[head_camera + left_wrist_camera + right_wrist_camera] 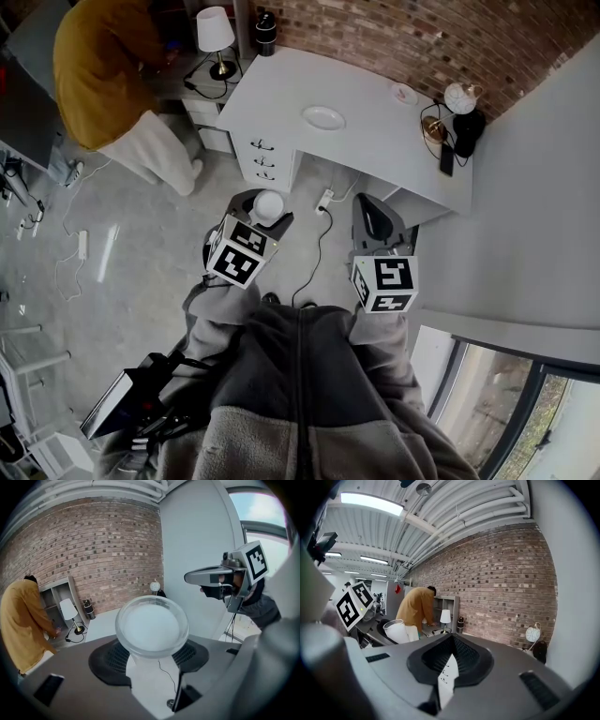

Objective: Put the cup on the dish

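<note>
The left gripper (153, 658) has its jaws spread wide and clamped on a translucent plastic cup (152, 627), mouth up, carried in the air over the floor. The dish (323, 118), a shallow white oval, lies alone on the white counter (375, 150), well apart from the cup. The right gripper (450, 653) hangs beside the left one, its jaws all but closed and holding nothing.

The main risk is probably the grip. The jaws look close to their widest, so the pads may have little squeeze to spare on a smooth, rounded wall. A jolt on the way over could let the cup slide or rotate out.

A power cable (315, 251) trails across the floor between the person and the counter, and a foot caught in it would cause just such a jolt.

At the counter, the dish is shallow and looks light. A cup lowered onto its sloping rim instead of its flat middle could tip when the jaws let go, or push the dish along. Approaching low could also knock the dish with a jaw before the cup lands.
</note>
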The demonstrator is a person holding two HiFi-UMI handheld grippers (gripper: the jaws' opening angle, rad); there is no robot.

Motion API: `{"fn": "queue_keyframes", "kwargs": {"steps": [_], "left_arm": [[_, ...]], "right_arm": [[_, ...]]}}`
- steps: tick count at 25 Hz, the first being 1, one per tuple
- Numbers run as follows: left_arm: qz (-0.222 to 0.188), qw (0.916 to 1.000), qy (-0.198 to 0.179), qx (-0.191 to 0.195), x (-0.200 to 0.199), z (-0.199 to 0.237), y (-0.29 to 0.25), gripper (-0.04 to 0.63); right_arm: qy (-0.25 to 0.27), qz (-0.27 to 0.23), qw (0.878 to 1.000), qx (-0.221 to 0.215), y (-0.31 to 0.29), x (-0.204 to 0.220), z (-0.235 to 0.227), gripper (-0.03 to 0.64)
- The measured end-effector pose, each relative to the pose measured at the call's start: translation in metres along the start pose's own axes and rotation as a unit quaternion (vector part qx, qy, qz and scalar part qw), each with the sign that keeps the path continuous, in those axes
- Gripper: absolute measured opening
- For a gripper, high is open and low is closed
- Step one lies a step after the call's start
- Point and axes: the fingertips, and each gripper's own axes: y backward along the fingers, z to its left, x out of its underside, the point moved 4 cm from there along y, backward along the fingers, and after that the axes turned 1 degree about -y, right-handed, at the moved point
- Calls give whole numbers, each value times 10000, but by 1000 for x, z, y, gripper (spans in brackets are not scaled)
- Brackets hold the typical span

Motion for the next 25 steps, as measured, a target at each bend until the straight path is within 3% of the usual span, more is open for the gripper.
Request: {"fn": "queue_keyframes", "kwargs": {"steps": [25], "left_arm": [[2,9999,19,139,34,25,14,256]], "right_arm": [[87,302,9995,80,-22,12,42,2]]}}
